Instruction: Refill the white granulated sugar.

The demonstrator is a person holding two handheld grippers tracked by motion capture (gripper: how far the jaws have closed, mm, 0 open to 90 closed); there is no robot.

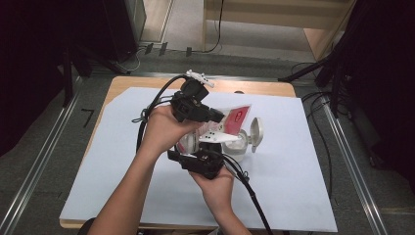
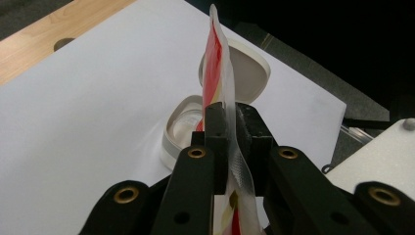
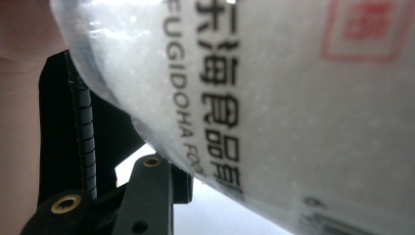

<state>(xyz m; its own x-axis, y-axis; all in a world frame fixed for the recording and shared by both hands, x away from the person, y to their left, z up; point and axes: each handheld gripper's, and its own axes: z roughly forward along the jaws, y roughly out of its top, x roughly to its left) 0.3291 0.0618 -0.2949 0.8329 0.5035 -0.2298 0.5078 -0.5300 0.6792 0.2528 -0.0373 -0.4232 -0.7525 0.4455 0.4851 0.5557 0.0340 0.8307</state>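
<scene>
left claw pinches pouch edge above open container.

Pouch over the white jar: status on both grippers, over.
Left gripper shut on the pouch edge. Right gripper grips the pouch body from below. Jar open, lid flipped back. Nothing in the way.

Pouch hanging above open container, lid lying at container's right; container sitting on paper sheet covering table.
</scene>
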